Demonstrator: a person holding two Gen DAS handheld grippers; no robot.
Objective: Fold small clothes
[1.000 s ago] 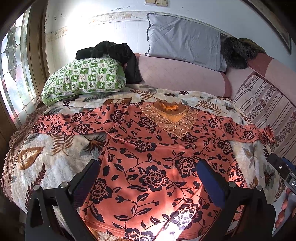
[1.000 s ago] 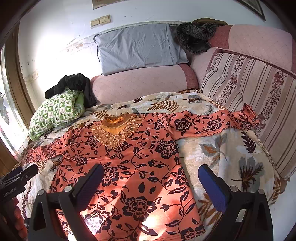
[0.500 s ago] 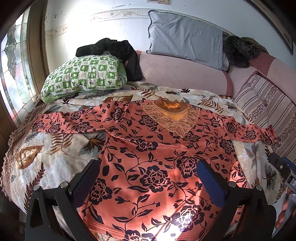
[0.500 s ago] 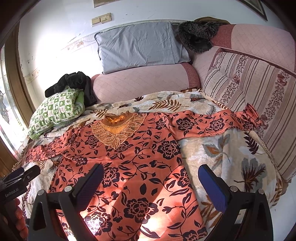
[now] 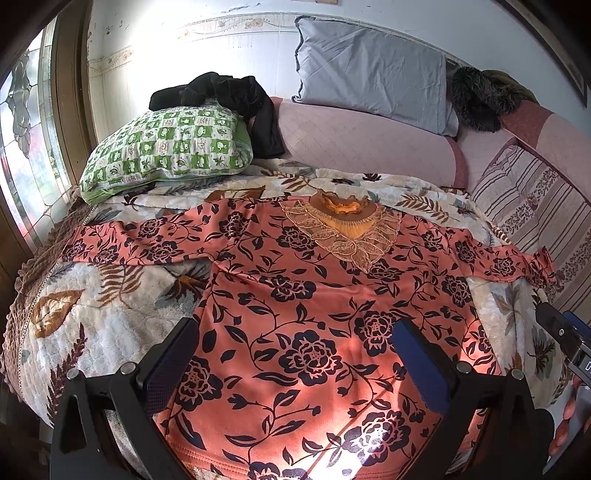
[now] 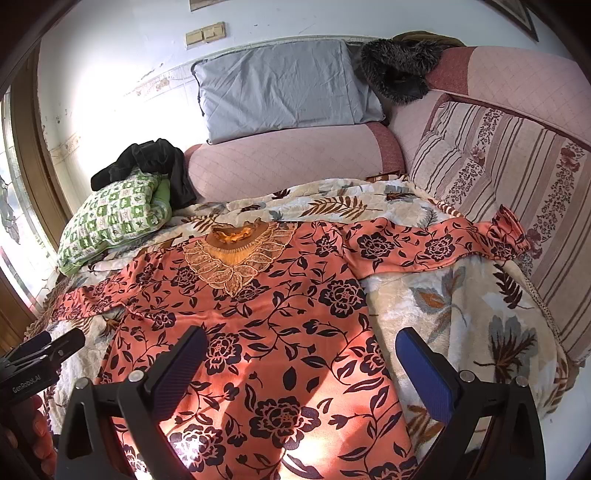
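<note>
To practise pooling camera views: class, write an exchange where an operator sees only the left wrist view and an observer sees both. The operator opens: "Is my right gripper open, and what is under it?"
Observer: The right gripper is open and holds nothing. It straddles the right edge of the floral shirt, with its other half over the blanket.
Operator: That edge is hidden in my view. Does it lie flat?
Observer: Yes, it runs smoothly along the blanket towards the hem, with no fold.
Operator: Is there anything on the wall above the grey pillow?
Observer: Two beige switch plates are on the wall just above the grey pillow.
</note>
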